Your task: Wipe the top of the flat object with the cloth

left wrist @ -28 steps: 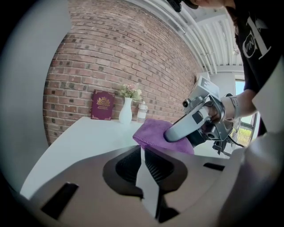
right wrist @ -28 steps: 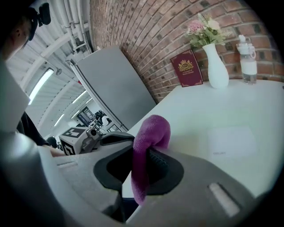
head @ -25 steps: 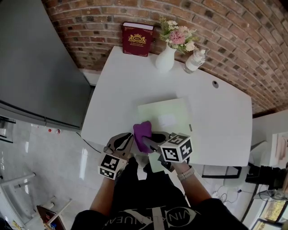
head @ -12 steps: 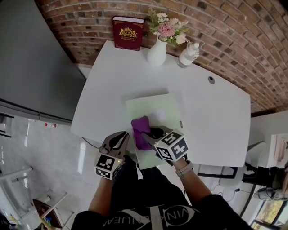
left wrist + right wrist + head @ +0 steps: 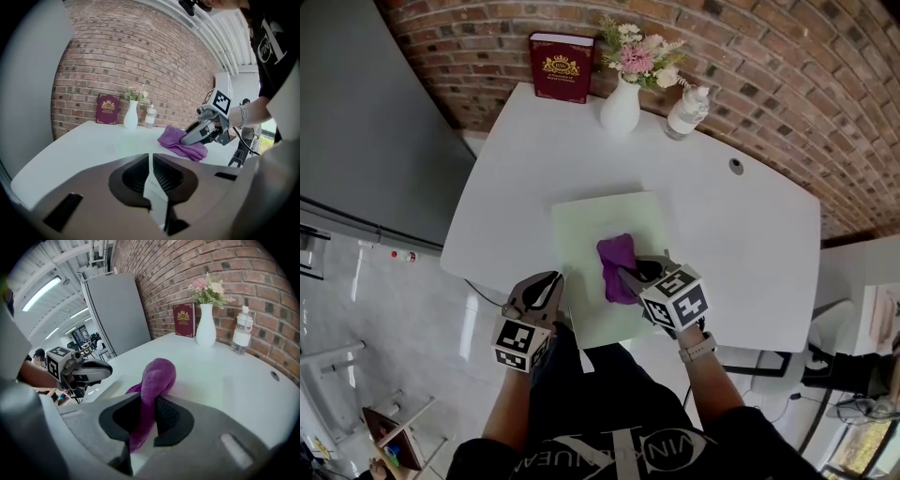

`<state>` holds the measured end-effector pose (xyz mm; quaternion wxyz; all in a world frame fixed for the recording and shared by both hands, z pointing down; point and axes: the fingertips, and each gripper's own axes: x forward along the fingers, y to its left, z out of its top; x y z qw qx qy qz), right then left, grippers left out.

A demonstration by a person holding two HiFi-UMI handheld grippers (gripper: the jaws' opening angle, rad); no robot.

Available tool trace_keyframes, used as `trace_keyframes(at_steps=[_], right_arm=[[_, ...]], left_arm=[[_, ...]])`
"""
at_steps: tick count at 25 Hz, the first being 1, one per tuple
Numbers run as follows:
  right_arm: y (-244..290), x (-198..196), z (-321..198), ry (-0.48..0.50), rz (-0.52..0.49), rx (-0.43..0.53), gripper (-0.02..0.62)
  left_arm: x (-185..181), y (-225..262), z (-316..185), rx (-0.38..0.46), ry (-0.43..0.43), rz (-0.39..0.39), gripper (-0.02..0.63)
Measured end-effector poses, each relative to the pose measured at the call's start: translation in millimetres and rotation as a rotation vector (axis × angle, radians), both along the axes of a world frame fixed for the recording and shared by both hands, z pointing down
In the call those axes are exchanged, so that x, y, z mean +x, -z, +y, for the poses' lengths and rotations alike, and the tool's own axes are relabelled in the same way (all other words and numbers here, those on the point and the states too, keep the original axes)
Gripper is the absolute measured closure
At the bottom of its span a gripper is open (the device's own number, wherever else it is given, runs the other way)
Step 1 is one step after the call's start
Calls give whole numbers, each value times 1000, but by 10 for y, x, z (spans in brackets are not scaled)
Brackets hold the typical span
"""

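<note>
The cloth (image 5: 615, 262), clamped in the right hand-held gripper (image 5: 630, 275), has been swept rightward over the mat (image 5: 581, 230) pinched by the left hand-held gripper (image 5: 549, 281); wiping is judged underway.

Bright, even light; ceiling strip lamps (image 5: 44, 287) glaring in right gripper view. Faint soft shadows on white table (image 5: 750, 234). Heavy fisheye bending, black vignette at gripper-view corners. Foreground of left gripper (image 5: 151, 161) soft.

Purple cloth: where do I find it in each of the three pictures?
Head view: cloth at centre, on the green board.
Left gripper view: cloth right of centre.
Right gripper view: cloth at centre, between the jaws.
Shared landmark: white vase.
</note>
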<state>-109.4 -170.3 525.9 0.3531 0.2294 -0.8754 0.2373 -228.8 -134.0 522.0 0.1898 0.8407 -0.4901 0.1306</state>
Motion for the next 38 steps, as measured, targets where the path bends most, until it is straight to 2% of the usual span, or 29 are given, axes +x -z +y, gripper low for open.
trace_keyframes(at_steps=[7, 18, 27, 29, 32, 35, 38], right_arm=[[8, 393, -95, -54, 9, 8, 534], [-13, 931, -198, -120, 23, 30, 534], [-52, 1258, -241, -178, -21, 25, 534], [-42, 1322, -277, -194, -5, 59, 534], [110, 1395, -352, -244, 17, 160, 534], [400, 1334, -300, -287, -65, 206, 534], [629, 1111, -138, -275, -166, 189, 534]], left_arm=[[113, -37, 91, -8, 26, -9, 577], [178, 24, 229, 19, 111, -15, 577], [318, 7, 388, 20, 165, -24, 577], [353, 15, 426, 17, 169, -23, 577], [360, 8, 476, 12, 161, -28, 577], [305, 58, 467, 19, 146, -42, 578], [177, 178, 408, 41, 145, -48, 577]])
